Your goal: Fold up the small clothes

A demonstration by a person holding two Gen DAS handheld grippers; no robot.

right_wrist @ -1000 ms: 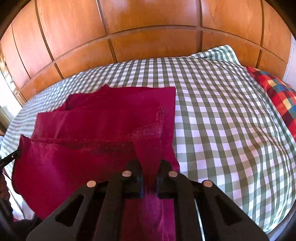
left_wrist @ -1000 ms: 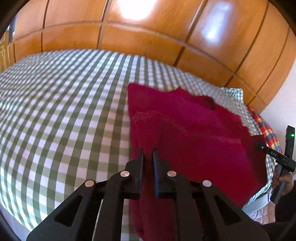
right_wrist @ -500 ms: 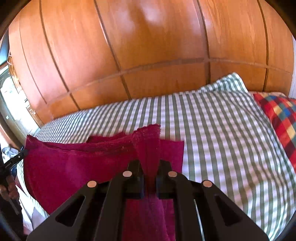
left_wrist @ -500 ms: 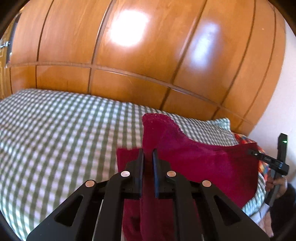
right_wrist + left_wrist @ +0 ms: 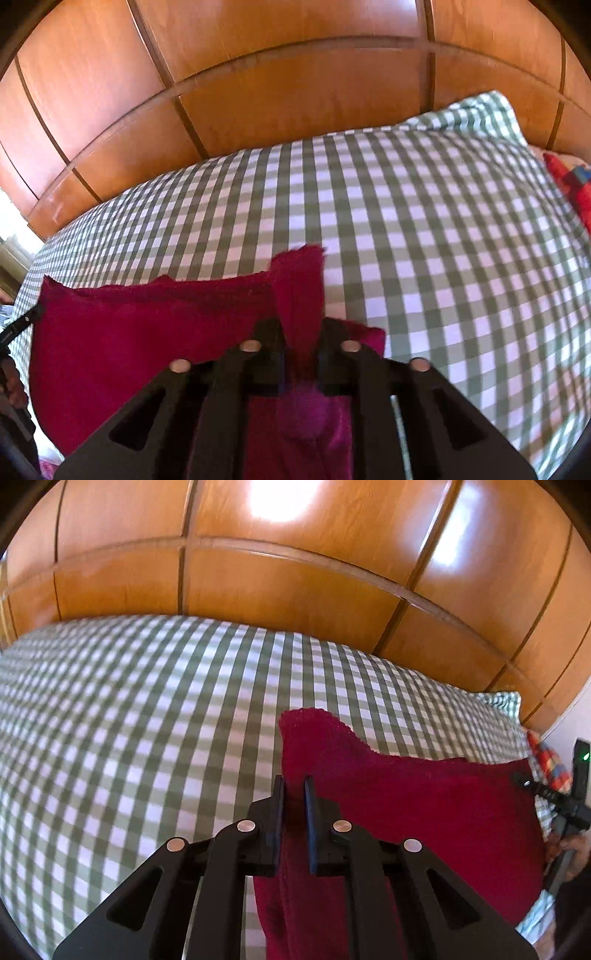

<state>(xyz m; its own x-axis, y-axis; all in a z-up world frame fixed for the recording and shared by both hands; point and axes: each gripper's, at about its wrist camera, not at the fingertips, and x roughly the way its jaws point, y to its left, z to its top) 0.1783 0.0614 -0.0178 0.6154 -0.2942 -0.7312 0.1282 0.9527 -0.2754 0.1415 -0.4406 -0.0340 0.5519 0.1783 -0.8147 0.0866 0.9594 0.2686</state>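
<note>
Wooden panelling behind, a green-checked bed (image 5: 155, 716) beneath us. The crimson garment (image 5: 424, 812) hangs stretched between our two tools, its lower part draped at the near edge of the bed. Our left hand-held gripper (image 5: 294, 794) pinches one top corner; our right hand-held gripper (image 5: 297, 332) has just been opening, cloth between its jaws. We'd lay both corners level, then release together.
</note>
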